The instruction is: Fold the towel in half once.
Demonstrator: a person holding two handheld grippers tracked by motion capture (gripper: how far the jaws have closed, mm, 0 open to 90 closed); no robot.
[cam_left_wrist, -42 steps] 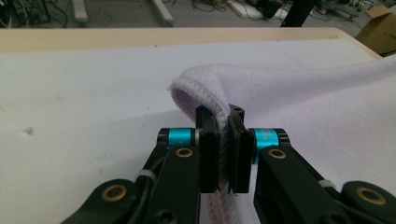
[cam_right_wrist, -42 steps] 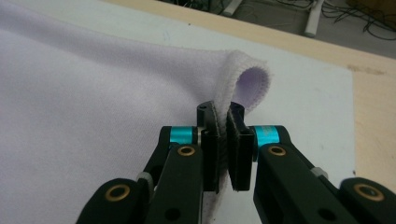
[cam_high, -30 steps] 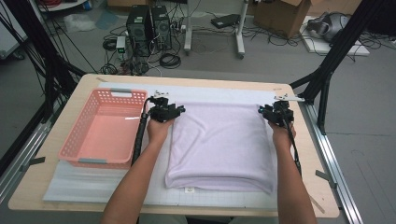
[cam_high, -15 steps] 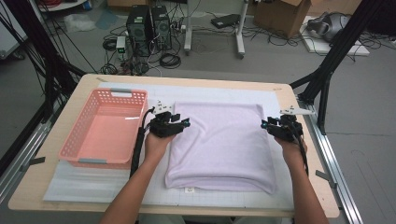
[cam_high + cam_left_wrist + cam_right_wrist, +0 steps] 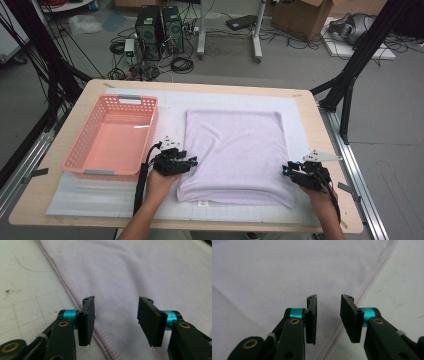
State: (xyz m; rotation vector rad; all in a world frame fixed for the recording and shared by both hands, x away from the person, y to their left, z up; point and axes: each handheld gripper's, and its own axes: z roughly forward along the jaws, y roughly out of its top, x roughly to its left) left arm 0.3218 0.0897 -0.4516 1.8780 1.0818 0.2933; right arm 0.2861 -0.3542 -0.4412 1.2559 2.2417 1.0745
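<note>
Both my grippers have slid from the towel's far corners down its sides toward the frame's bottom, the lilac folded towel lying center on the white mat, left gripper and right gripper gaping empty over its side hems, pink basket left.
</note>
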